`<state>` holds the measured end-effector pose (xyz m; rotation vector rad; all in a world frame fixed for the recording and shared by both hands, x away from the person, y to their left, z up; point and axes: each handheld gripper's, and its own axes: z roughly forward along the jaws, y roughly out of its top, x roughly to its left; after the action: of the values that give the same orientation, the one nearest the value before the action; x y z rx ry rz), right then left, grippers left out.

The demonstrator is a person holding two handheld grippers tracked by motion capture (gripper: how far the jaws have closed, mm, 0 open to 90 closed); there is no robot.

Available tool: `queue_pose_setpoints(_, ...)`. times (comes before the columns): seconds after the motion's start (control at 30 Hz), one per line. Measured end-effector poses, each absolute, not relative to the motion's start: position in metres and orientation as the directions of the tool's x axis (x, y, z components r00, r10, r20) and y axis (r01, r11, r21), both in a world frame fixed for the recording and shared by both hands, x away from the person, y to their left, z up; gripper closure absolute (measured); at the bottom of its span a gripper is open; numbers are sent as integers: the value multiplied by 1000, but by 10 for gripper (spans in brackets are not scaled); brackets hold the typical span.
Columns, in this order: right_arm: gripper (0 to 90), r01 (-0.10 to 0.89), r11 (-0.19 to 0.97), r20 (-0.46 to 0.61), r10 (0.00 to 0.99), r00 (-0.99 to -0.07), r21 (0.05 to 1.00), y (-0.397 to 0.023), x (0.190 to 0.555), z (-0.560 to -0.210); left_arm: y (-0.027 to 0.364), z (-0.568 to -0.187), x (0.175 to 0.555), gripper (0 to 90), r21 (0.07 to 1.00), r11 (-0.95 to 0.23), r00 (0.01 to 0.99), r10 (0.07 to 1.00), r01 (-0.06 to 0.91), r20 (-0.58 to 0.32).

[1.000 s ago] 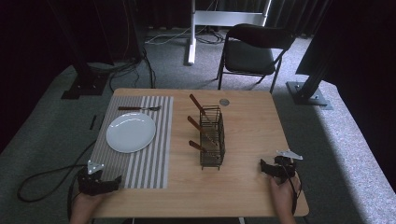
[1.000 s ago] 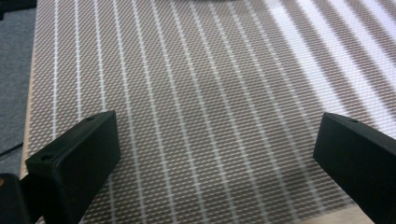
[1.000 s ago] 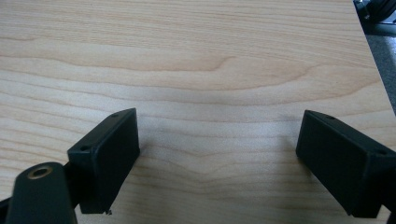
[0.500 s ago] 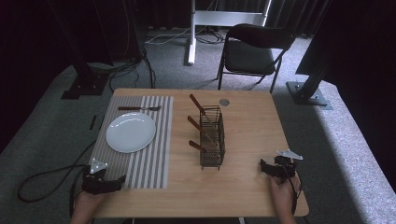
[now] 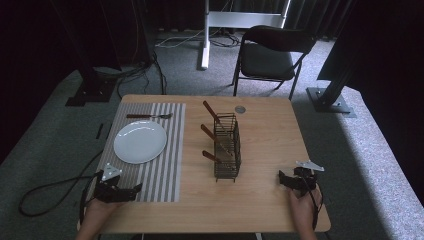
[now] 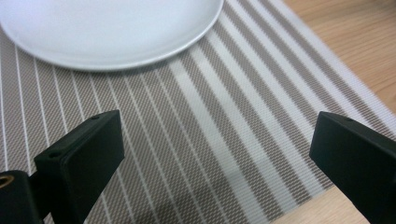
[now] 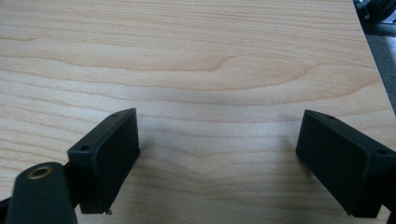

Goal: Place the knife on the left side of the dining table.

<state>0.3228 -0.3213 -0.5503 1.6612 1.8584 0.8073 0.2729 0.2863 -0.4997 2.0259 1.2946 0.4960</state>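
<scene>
No writing or brand can be read anywhere. The left gripper [image 5: 131,190] rests at the mat's [image 5: 165,165] 6 o'clock corner, fingers [image 6: 79,163] wide apart and holding nothing, aimed toward 3 o'clock. The plate [image 5: 140,141] lies on the mat just toward 12 o'clock of it. The right gripper [image 5: 283,179] sits on the bare tabletop [image 5: 270,135], fingers [image 7: 105,154] apart and empty, pointing toward 9 o'clock at the wire basket [image 5: 226,147], whose long axis runs 12 to 6.
</scene>
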Motion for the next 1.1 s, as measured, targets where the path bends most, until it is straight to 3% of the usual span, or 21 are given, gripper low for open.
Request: queue_pose_setpoints(1.1,126,686,73,11,993,-117,724,-321,323,-550,235,-450,304,32,772,-378,611,792,511,-17)
